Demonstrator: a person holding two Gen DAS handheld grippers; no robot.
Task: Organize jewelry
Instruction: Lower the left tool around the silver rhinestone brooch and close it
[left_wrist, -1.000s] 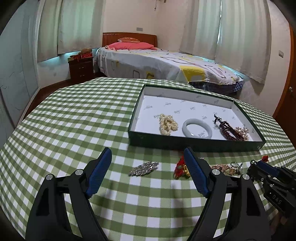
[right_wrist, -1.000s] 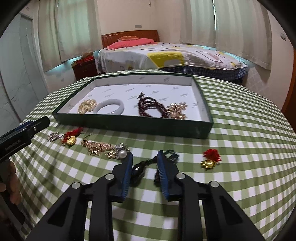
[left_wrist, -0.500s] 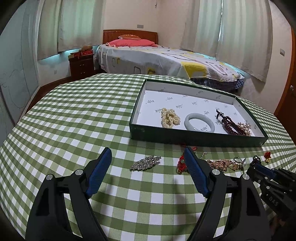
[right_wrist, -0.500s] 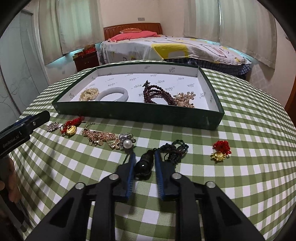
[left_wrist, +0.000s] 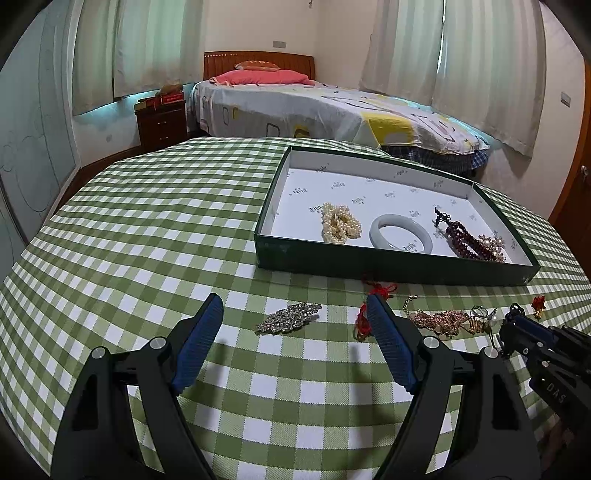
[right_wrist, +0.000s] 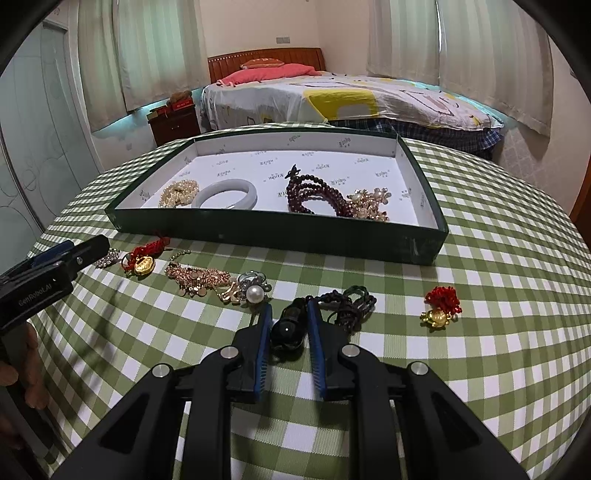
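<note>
A dark green tray (right_wrist: 280, 230) with a white lining holds a pearl strand (right_wrist: 178, 192), a pale jade bangle (right_wrist: 226, 194), a dark red bead bracelet (right_wrist: 317, 195) and a gold brooch (right_wrist: 369, 205). My right gripper (right_wrist: 289, 314) is shut on the black bead of a black cord necklace (right_wrist: 343, 301) lying on the checked cloth in front of the tray. My left gripper (left_wrist: 295, 306) stands open above a silver rhinestone brooch (left_wrist: 290, 317), not touching it. A red-tasselled gold charm (left_wrist: 371, 302) is half hidden behind its right finger.
On the cloth lie a gold chain bracelet (right_wrist: 197, 278), a pearl ring (right_wrist: 255, 291) and a second red-tasselled gold charm (right_wrist: 441, 306). A person's hand (right_wrist: 18, 362) holds the left gripper. A bed (left_wrist: 332, 107) and nightstand (left_wrist: 160, 122) stand beyond the round table.
The right jaws narrowed and closed on the black bead. The view of the left gripper shifted slightly, bringing the tray and brooch a little closer.
</note>
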